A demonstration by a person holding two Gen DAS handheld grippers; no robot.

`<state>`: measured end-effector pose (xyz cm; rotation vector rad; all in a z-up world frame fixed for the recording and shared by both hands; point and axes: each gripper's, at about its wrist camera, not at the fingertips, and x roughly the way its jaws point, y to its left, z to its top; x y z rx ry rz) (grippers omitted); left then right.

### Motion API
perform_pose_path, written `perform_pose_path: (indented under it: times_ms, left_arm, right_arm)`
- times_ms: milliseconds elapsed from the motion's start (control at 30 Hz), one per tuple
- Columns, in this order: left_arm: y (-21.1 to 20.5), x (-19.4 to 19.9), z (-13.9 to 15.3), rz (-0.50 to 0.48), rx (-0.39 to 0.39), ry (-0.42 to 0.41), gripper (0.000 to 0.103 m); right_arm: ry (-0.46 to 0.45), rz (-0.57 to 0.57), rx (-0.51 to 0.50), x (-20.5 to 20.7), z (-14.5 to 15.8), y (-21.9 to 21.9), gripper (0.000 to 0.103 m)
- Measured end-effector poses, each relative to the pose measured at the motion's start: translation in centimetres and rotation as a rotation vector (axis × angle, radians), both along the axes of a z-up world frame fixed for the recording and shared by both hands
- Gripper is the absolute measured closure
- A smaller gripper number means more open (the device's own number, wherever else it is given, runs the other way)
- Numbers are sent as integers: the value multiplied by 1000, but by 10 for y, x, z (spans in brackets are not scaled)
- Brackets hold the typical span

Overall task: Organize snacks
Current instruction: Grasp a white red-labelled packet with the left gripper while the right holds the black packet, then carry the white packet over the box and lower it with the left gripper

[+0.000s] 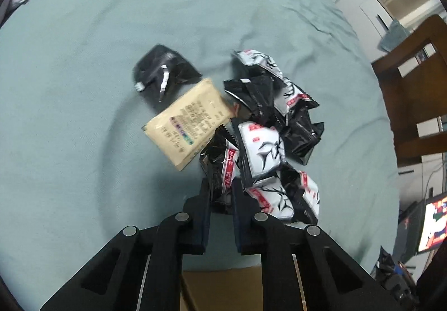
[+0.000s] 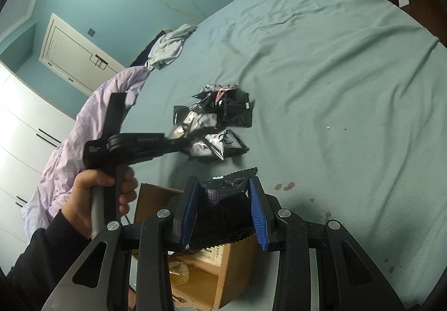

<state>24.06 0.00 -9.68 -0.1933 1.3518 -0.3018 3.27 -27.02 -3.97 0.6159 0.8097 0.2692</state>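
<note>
A pile of black and white snack packets (image 1: 265, 129) lies on the teal bed sheet (image 1: 83, 115), with a beige packet (image 1: 190, 121) leaning on its left side and one black packet (image 1: 164, 73) apart beyond it. My left gripper (image 1: 221, 185) is shut on a black, white and red packet (image 1: 223, 171) at the pile's near edge. In the right wrist view the pile (image 2: 220, 115) sits mid-bed and the left gripper (image 2: 187, 140) reaches into it. My right gripper (image 2: 223, 185) is shut on a black packet (image 2: 226, 205) above an open cardboard box (image 2: 201, 269).
The box (image 1: 223, 283) stands at the bed's near edge. A person's hand (image 2: 97, 193) in a dark sleeve holds the left gripper. A lilac quilt (image 2: 83, 129) and a grey garment (image 2: 167, 45) lie along the far left of the bed. A wooden chair (image 1: 413, 93) stands to the right.
</note>
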Motion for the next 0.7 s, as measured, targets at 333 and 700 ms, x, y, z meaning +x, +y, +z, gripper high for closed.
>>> perform_pose_path:
  times_ms: [333,700]
  left_arm:
    - [10,-60,86,-50,59,-195,95]
    - [-5,-176,116,-249,164,-234,95]
  right_arm:
    - [-15,-51,-6,-9,6,-1,69]
    - [-66,-58,-93,-25,19,10,69]
